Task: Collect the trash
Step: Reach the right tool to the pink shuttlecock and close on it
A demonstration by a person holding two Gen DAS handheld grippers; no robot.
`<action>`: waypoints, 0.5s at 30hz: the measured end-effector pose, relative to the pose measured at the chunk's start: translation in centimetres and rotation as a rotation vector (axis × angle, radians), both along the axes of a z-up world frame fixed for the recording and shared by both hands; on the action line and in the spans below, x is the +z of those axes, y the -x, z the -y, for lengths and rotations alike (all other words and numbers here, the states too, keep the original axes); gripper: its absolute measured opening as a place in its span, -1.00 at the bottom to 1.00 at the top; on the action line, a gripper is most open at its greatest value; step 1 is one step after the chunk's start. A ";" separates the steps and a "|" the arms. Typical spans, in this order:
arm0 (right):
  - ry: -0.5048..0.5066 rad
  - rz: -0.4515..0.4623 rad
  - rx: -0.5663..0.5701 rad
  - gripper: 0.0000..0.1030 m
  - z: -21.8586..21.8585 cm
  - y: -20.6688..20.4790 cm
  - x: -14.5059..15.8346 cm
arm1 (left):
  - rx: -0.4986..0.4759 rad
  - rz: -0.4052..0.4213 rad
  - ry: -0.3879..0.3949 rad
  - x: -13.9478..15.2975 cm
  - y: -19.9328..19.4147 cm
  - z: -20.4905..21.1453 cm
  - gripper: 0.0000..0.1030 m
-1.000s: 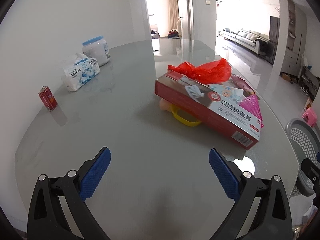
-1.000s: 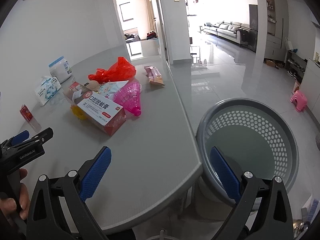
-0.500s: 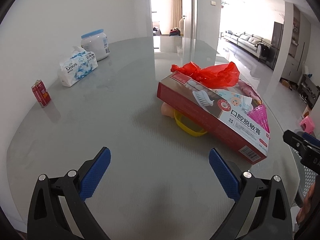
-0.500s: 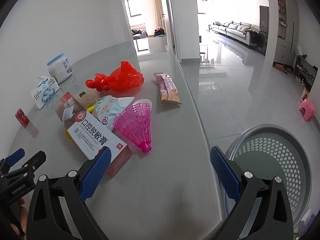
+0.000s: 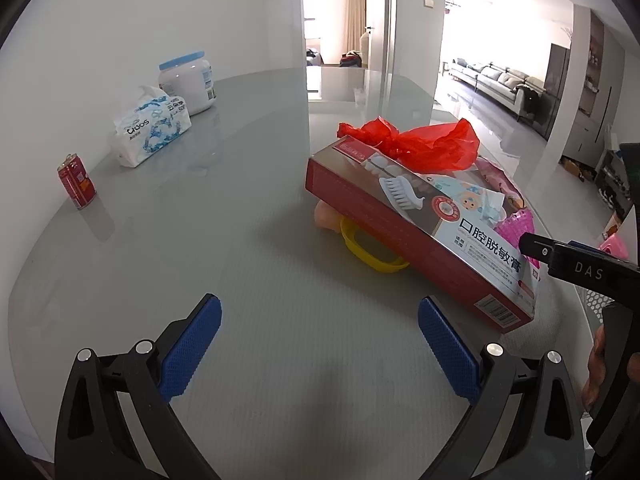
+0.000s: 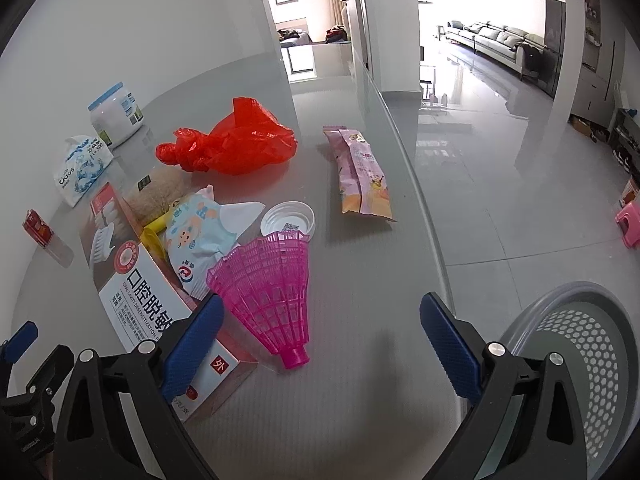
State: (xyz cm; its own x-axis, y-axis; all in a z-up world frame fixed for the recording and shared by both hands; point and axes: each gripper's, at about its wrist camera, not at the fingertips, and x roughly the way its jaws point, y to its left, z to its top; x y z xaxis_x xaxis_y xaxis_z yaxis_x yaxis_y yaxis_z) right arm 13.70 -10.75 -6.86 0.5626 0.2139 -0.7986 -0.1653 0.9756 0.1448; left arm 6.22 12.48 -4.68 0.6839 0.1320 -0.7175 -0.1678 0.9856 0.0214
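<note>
The pink shuttlecock point(image 6: 269, 292) lies on the tabletop point(image 6: 360, 400) just ahead of my right tongs point(image 6: 320, 340), toward 11 o'clock, long axis running 11 to 5, cork end nearest. Both right and left tongs point(image 5: 320, 344) are wide, empty. One basket point(image 6: 592, 356) at 3 o'clock. Counted: one shuttlecock, one box point(image 6: 136, 280), one red bag point(image 6: 236, 140), one wrapper point(image 6: 360, 172).

The bench point(image 6: 360, 400) was a grey, glossy, round-edged top set against a white wall. Near the wall stood a red can point(image 5: 77, 181), a tissue pack point(image 5: 152, 130) and a blue-lidded white jar point(image 5: 187, 83). Toward the middle lay a red plastic bag point(image 6: 232, 140), a pink snack wrapper point(image 6: 362, 172), a white lid point(image 6: 288, 220) and a pink shuttlecock point(image 6: 272, 292). A toothpaste box point(image 5: 420, 224) rested tilted on a yellow ring point(image 5: 368, 254).
</note>
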 end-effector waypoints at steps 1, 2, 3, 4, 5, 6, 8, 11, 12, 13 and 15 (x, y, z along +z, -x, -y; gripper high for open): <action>0.006 -0.004 0.006 0.83 -0.2 -0.1 -0.1 | 0.001 0.000 0.002 0.0 0.0 0.0 0.88; 0.012 -0.009 0.013 0.83 -0.4 -0.2 -0.2 | 0.002 -0.001 0.003 0.0 -0.1 -0.1 0.88; 0.016 -0.013 0.019 0.83 -0.6 -0.3 -0.3 | 0.003 -0.002 0.004 0.0 -0.1 -0.1 0.88; 0.020 -0.016 0.025 0.83 -0.7 -0.3 -0.4 | 0.003 -0.003 0.004 -0.1 -0.1 -0.1 0.88; 0.022 -0.018 0.029 0.83 -0.8 -0.3 -0.5 | 0.003 -0.004 0.005 -0.1 -0.1 -0.1 0.88; 0.022 -0.020 0.031 0.82 -0.8 -0.4 -0.7 | 0.003 -0.005 0.006 -0.1 -0.1 -0.1 0.88; 0.007 -0.020 0.031 0.82 -0.9 -0.4 -0.8 | 0.002 -0.006 0.009 -0.1 -0.1 0.0 0.88; -0.009 -0.021 0.036 0.81 -1.0 -0.4 -0.9 | 0.000 -0.006 0.014 -0.1 -0.2 0.2 0.88; -0.013 -0.022 0.040 0.80 -1.0 -0.3 -0.9 | -0.001 -0.005 0.016 0.0 -0.1 0.3 0.88; -0.014 -0.025 0.048 0.74 -1.1 -0.3 -1.0 | -0.002 -0.004 0.017 0.0 -0.1 0.4 0.88; 0.007 -0.039 0.067 0.51 -1.6 -0.3 -1.3 | -0.004 -0.002 0.017 0.1 0.0 0.6 0.88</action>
State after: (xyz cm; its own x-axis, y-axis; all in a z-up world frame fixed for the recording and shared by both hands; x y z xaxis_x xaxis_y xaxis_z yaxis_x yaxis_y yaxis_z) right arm 14.02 -9.11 -8.13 0.5159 0.2443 -0.8211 -0.2247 0.9635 0.1455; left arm 6.25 11.92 -4.57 0.6833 0.1171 -0.7207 -0.1635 0.9865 0.0053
